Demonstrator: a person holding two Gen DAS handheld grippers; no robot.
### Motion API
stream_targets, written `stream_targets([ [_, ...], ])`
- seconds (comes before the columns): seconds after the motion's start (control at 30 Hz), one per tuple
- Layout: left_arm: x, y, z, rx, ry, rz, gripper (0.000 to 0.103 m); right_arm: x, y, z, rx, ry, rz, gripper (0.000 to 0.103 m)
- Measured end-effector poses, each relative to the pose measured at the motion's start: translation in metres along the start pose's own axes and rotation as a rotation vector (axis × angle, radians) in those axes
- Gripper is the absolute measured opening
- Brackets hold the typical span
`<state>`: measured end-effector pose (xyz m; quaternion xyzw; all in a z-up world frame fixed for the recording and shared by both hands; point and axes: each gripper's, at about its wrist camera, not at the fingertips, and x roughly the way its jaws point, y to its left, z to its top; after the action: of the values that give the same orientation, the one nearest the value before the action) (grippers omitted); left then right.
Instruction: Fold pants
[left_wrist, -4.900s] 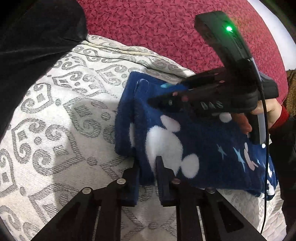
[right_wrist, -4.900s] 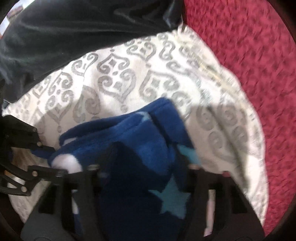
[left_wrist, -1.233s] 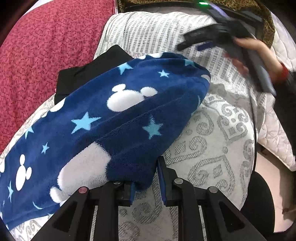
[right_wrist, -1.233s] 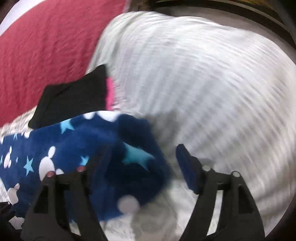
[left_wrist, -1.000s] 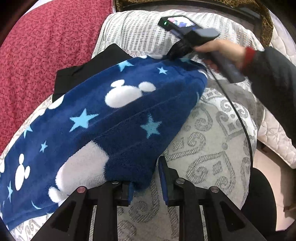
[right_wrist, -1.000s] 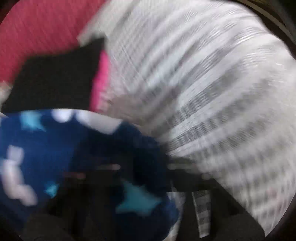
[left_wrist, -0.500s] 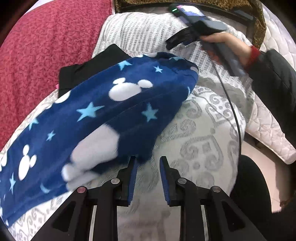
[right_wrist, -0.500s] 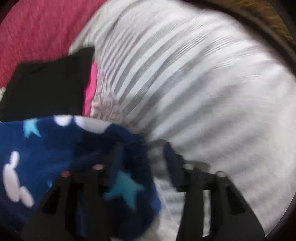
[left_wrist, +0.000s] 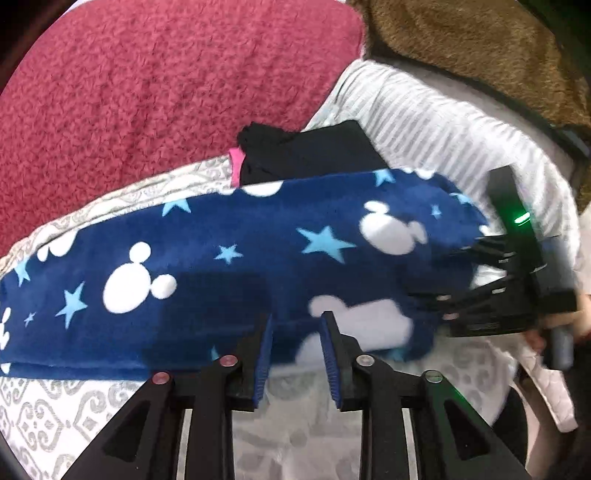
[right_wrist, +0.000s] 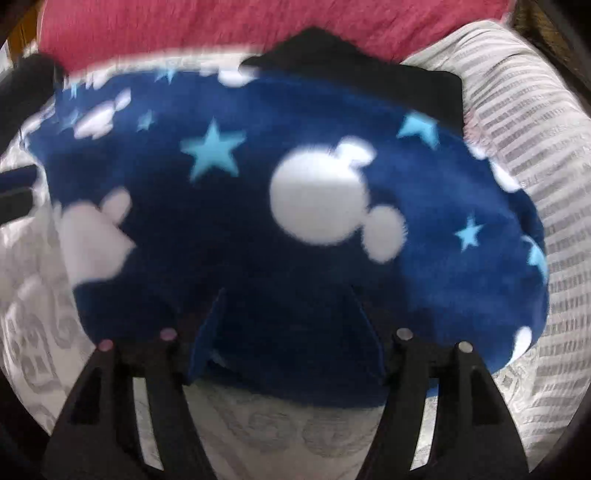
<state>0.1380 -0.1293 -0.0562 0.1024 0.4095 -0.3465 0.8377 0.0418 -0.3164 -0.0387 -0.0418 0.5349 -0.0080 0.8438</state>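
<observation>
**Both claws loose over the folded pants**

On my left-wrist view, the red blanket fills the bed's far left corner, and the patterned white cover runs along the near edge under everything. The pants, blue fleece with white mouse heads and pale stars, lie in a long folded band across the cover, from the left edge towards the right. Behind them, towards the far edge, I see a black folded garment with a pink edge, partly under the pants. My left claw sits at the near edge of the pants; its jaws have just been opening and stand narrowly apart, the fleece edge in front of the gap, nothing gripped. Further right, the striped cover shows, and my right claw reaches in at the pants' right end, a hand on its handle.

On the right-wrist view, blurred, the right claw stands wide, its jaws having just opened, over the near edge of the pants without pressing them.
</observation>
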Motion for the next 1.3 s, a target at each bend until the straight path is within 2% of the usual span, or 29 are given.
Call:
stream_targets([
  [0.1,0.036,-0.001,-0.007,0.010,0.126,0.024,0.031,-0.016,-0.011,0.004,0.084,0.034,0.018,0.067],
  [0.17,0.030,-0.004,-0.013,0.033,0.082,0.028,0.031,-0.029,-0.017,0.007,0.106,0.012,0.010,0.067],
  [0.2,0.025,-0.005,-0.015,0.044,0.088,0.014,0.031,-0.039,-0.017,0.007,0.109,-0.010,0.000,0.067],
  [0.27,0.012,0.002,-0.019,0.026,0.076,-0.007,0.031,-0.050,-0.016,0.009,0.116,-0.041,-0.008,0.067],
  [0.33,-0.006,0.021,-0.025,-0.016,0.048,0.011,0.032,-0.052,-0.007,0.019,0.124,-0.068,0.006,0.067],
  [0.43,-0.037,0.075,-0.040,-0.148,0.017,0.075,0.040,-0.046,0.022,0.045,0.095,-0.106,0.071,0.067],
  [0.5,-0.056,0.117,-0.053,-0.262,0.003,0.132,0.055,-0.043,0.055,0.063,0.040,-0.122,0.126,0.067],
  [0.63,-0.088,0.210,-0.084,-0.485,0.014,0.306,0.056,-0.025,0.123,0.098,-0.082,-0.121,0.197,0.067],
  [0.7,-0.101,0.252,-0.101,-0.620,0.032,0.337,0.057,-0.017,0.154,0.110,-0.125,-0.121,0.223,0.067],
  [0.77,-0.114,0.290,-0.123,-0.797,0.006,0.290,0.060,-0.010,0.184,0.121,-0.161,-0.118,0.249,0.067],
  [0.87,-0.119,0.327,-0.142,-0.959,-0.035,0.188,0.062,0.004,0.227,0.135,-0.197,-0.110,0.287,0.067],
  [1.0,-0.103,0.360,-0.145,-1.030,-0.072,0.125,0.065,0.020,0.264,0.144,-0.206,-0.082,0.311,0.067],
  [1.13,-0.087,0.378,-0.134,-1.077,-0.119,0.025,0.068,0.032,0.283,0.148,-0.212,-0.058,0.333,0.067],
  [1.2,-0.075,0.384,-0.130,-1.094,-0.110,0.012,0.071,0.037,0.286,0.151,-0.214,-0.058,0.313,0.067],
  [1.3,-0.070,0.392,-0.125,-1.126,-0.144,0.018,0.074,0.049,0.288,0.161,-0.187,-0.040,0.289,0.067],
])
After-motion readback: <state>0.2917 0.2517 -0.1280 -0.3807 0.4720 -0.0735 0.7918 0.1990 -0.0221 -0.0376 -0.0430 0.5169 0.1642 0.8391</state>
